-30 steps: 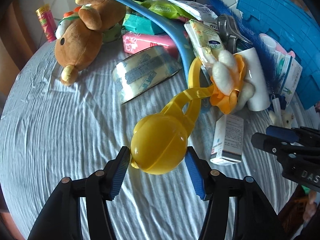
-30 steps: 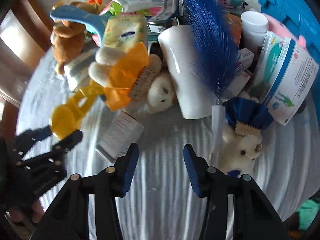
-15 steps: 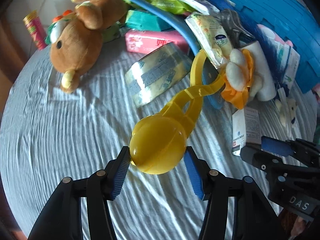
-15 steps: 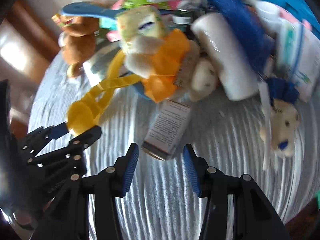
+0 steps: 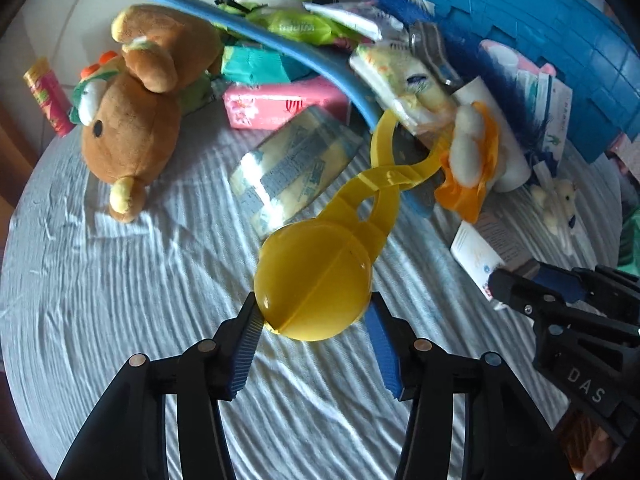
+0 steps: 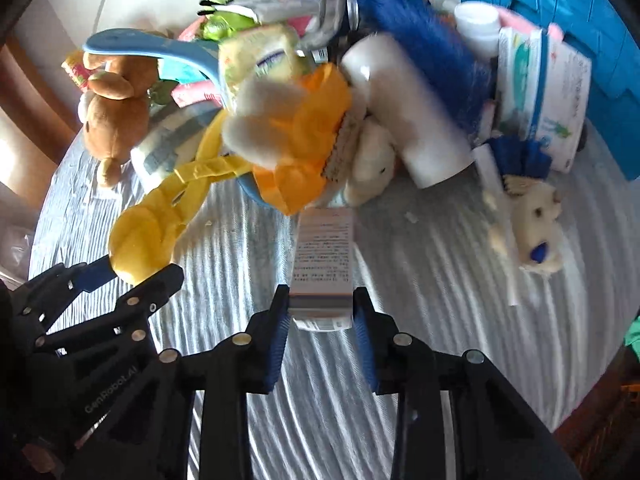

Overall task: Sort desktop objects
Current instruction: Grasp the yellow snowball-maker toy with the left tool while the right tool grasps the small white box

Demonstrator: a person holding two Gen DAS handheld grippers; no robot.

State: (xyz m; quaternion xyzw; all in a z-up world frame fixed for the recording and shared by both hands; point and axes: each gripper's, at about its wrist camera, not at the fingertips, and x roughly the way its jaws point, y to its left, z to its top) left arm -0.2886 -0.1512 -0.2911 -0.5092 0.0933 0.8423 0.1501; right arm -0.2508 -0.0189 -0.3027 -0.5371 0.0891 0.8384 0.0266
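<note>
My left gripper (image 5: 314, 326) is closing around the yellow plastic ball-shaped scoop (image 5: 314, 280), handles running toward one o'clock. My right gripper (image 6: 320, 320) is closing on the white printed carton (image 6: 324, 264), long axis toward twelve.

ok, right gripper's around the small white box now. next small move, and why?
Probably finish closing, then lift straight up. The right gripper has its jaws closing with the white box end between them, pads at its sides. The box's far end lies close to the orange-dressed plush, so dragging could disturb the pile.
</note>
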